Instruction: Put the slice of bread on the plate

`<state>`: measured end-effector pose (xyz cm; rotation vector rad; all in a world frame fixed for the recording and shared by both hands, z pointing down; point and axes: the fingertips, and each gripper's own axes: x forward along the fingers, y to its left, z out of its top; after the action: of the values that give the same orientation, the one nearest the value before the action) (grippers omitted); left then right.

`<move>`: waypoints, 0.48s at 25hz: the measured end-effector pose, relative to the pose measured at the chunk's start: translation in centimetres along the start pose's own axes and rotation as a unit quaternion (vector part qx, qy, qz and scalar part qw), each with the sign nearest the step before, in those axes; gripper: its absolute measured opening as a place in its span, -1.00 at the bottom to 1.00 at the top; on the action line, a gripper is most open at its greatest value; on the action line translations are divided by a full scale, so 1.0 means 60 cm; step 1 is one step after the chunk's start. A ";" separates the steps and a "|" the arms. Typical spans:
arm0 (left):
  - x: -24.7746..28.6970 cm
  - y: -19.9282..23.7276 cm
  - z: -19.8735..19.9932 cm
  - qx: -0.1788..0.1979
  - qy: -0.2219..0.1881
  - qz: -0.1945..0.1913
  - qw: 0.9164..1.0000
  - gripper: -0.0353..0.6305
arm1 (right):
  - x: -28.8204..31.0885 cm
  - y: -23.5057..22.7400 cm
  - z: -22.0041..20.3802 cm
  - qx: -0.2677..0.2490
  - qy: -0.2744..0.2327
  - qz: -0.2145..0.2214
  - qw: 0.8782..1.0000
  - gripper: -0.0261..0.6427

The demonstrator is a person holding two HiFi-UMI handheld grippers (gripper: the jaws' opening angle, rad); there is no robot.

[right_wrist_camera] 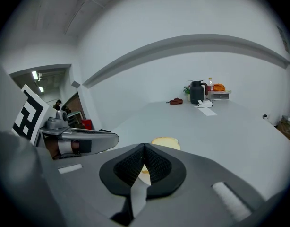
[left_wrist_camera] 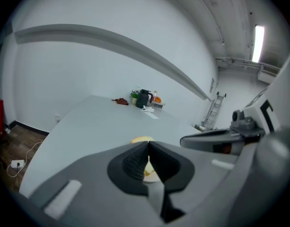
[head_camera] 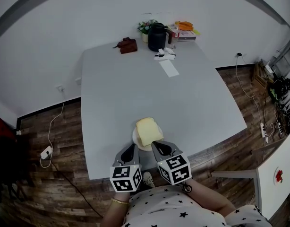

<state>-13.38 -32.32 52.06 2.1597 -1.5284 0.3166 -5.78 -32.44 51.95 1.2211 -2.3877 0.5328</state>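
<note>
1. The pale grey rectangular bench [head_camera: 192, 103] carried the task's things close to its near edge, directly in front of the person.
2. The pale yellow, square-cut slice of bread [head_camera: 146, 129] lay flat on the small round white plate [head_camera: 135, 138]. Its far edge overhung the plate's far rim.
3. The left tongs [head_camera: 133, 146] hung just beside the plate's near-left rim. In the left gripper view their dark ribbed pads [left_wrist_camera: 135, 161] stood pressed together with nothing between them, and the bread [left_wrist_camera: 141, 139] showed beyond the tips.
4. The right tongs [head_camera: 153, 143] hung at the near edge of the bread; whether they touched it could not be told. In the right gripper view the right tongs [right_wrist_camera: 144, 148] were drawn fully together and held nothing. The bread [right_wrist_camera: 166, 142] lay beyond the tips.
5. The two tongs stood side by side, near each other, both pointing away from the person and tilted downward.
6. At the far end of the bench stood a black jug [head_camera: 157, 37], a small green potted plant [head_camera: 146, 26] and a dark red-brown object [head_camera: 127, 45]. A white strip of paper [head_camera: 169, 68] lay in front of the jug, well apart from the plate.
</note>
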 end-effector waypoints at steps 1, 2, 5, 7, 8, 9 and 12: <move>-0.001 0.000 0.000 0.000 0.000 0.001 1.000 -0.87 | 0.000 0.001 -0.001 0.000 0.000 0.000 1.000 -0.93; -0.002 0.001 -0.001 0.000 0.000 0.001 1.000 -0.87 | -0.001 0.001 -0.002 -0.001 0.000 0.000 1.000 -0.92; -0.004 0.003 -0.002 -0.001 -0.002 0.003 1.000 -0.87 | -0.003 0.002 -0.004 -0.002 0.000 -0.001 1.000 -0.93; -0.005 0.003 -0.001 -0.002 -0.002 0.004 1.000 -0.87 | -0.005 0.002 -0.003 -0.001 -0.001 -0.002 1.000 -0.93; -0.005 0.003 0.000 -0.004 -0.003 0.004 1.000 -0.87 | -0.005 0.001 -0.003 -0.001 -0.001 -0.002 1.000 -0.93; -0.005 0.003 0.000 -0.005 -0.003 0.004 1.000 -0.87 | -0.005 0.001 -0.003 -0.001 -0.002 -0.002 1.000 -0.93; -0.005 0.003 0.001 -0.006 -0.004 0.004 1.000 -0.87 | -0.004 0.002 -0.003 -0.001 -0.001 -0.002 1.000 -0.93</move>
<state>-13.69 -32.14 51.92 2.1502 -1.5394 0.3006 -5.74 -32.11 51.95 1.2250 -2.3875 0.5269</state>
